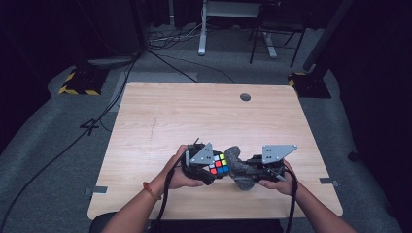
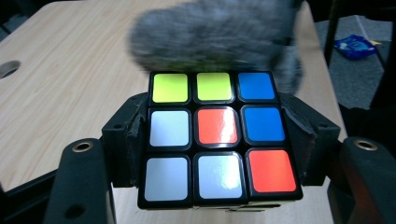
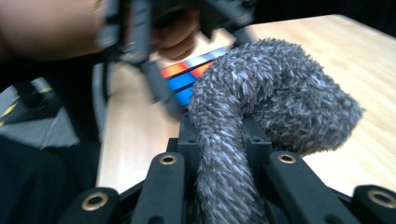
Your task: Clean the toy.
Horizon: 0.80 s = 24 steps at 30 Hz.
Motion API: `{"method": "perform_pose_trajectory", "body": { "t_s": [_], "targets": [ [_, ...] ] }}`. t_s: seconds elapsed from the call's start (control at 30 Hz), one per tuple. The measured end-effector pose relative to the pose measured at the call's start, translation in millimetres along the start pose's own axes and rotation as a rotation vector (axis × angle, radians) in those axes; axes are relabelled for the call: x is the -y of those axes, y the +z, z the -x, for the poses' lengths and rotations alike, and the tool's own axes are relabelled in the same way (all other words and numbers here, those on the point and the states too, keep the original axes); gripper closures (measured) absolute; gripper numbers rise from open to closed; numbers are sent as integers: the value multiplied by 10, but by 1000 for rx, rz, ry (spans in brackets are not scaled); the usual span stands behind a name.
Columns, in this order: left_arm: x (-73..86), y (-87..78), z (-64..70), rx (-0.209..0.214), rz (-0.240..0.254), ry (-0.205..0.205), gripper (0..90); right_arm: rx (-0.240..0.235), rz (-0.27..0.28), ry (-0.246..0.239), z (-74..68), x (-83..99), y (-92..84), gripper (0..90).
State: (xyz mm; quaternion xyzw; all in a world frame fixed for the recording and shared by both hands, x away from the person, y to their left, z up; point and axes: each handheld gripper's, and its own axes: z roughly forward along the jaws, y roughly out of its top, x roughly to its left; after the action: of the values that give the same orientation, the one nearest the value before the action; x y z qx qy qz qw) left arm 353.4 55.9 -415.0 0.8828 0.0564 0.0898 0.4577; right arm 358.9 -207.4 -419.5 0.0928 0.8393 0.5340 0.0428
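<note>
The wooden table (image 1: 160,111) takes up most of the space, pale grain running across it, with a round cable hole (image 1: 245,97) near its far edge. Around it lies a grey floor (image 1: 43,160) with black cables (image 1: 73,141) trailing off to the left, and a yellow-and-black striped base (image 1: 77,82) sits beyond the far left corner.

Close to the near edge, both forearms come in and meet over the middle of the table. The left gripper (image 1: 206,167) is clamped on a puzzle cube (image 1: 218,164); in the left gripper view that cube (image 2: 219,137) sits squarely between the two black jaws, pads pressed against its left and right sides. The face looking up shows two yellow-green tiles and a blue one in the far row, white, red and blue in the middle, white, white and red nearest.

The right gripper (image 1: 252,170) is closed tight on a fuzzy grey cloth (image 1: 239,167). In the right gripper view the cloth (image 3: 275,107) bunches up out of the jaws, a narrow strip pinched between them and the fuller part curling over ahead. That bulk lies right against the cube's far edge, grey fibres (image 2: 210,37) touching the top row of tiles.

A small blue packet (image 2: 356,45) lies on the floor beyond the table.
</note>
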Motion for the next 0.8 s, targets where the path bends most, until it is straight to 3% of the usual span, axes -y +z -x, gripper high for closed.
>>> {"method": "perform_pose_trajectory", "body": {
  "t_s": [0.07, 0.17, 0.27, 0.33, 0.4, 0.63, 0.8],
  "targets": [
    [-32, -2, 52, -3, -2, 15, 336, 20, 6, 15, 36, 23, 6, 756],
    [-41, -41, 62, -1, 14, 8, 336, 4, -42, 45, 85, 98, 72, 756],
    [-47, -83, 43, -15, 25, 8, 336, -3, -80, 42, 81, 139, 112, 756],
    [-39, -74, 37, -24, 19, 13, 336, -9, -61, 32, 66, 121, 95, 756],
    [-31, -27, 54, -38, -24, 34, 335, -20, -29, 25, 44, 82, 73, 756],
    [-34, 33, 45, -53, -64, 36, 333, 15, 7, -28, -47, -2, 33, 756],
    [-42, 132, 72, -59, -104, 45, 328, 1, 37, -50, -104, -62, 14, 757]
  ]
}}
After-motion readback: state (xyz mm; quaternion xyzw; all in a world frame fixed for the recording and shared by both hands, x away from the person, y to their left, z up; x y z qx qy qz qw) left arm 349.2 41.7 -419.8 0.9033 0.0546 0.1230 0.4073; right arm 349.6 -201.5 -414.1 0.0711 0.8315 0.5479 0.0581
